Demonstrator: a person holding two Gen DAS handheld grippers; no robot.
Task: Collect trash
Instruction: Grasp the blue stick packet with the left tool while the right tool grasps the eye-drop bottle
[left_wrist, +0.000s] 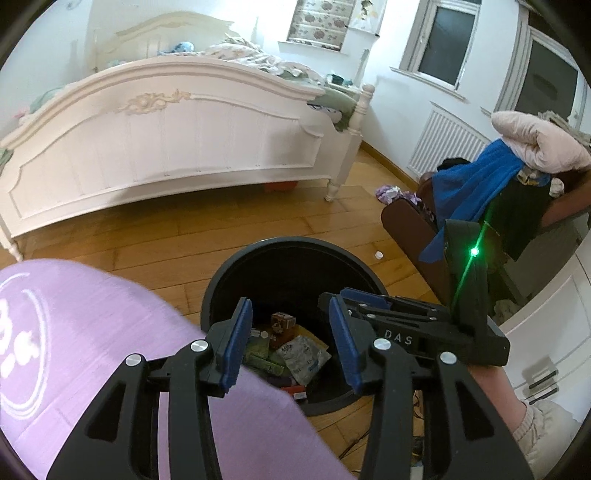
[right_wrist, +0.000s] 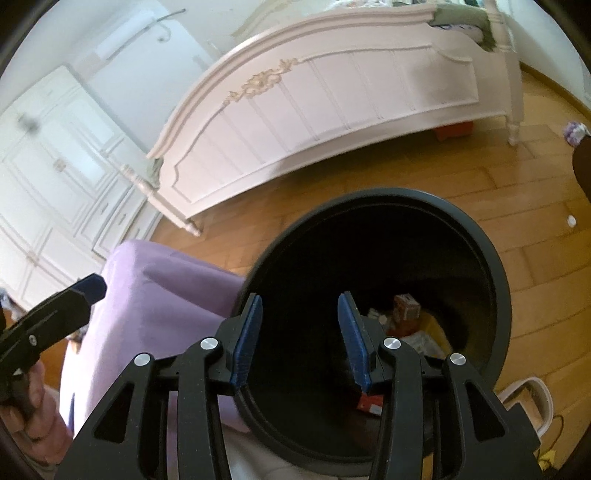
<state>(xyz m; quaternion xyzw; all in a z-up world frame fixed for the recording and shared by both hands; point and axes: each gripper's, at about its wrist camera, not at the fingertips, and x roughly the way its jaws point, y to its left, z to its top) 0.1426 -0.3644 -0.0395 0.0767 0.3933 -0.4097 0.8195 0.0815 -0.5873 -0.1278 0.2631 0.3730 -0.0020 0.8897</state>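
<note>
Item one: we list a black round trash bin (left_wrist: 295, 254) on the wooden floor (left_wrist: 184, 229), at 6 o'clock from the white bed footboard (left_wrist: 166, 147). Inside it we see litter: a small brown carton (left_wrist: 282, 323), green packets (left_wrist: 258, 350) and a crinkled clear wrapper (left_wrist: 306, 360) with blue print too small to read.

Item two: our left gripper (left_wrist: 291, 343), jaws apart with nothing between them, hangs over the bin's near rim.

Item three: our right gripper (right_wrist: 301, 339), jaws likewise apart and empty, hangs over the bin mouth. In the left wrist view its body at 3 o'clock bears the white letters "DAS" (left_wrist: 398, 336) and a green light (left_wrist: 474, 252).

Item four: a purple cushion (left_wrist: 92, 332) at 9 o'clock of the bin, touching its side, carries a white circular logo we cannot read.

Item five: a small white cap (left_wrist: 378, 254) lies on the floor at 2 o'clock of the bin.
</note>
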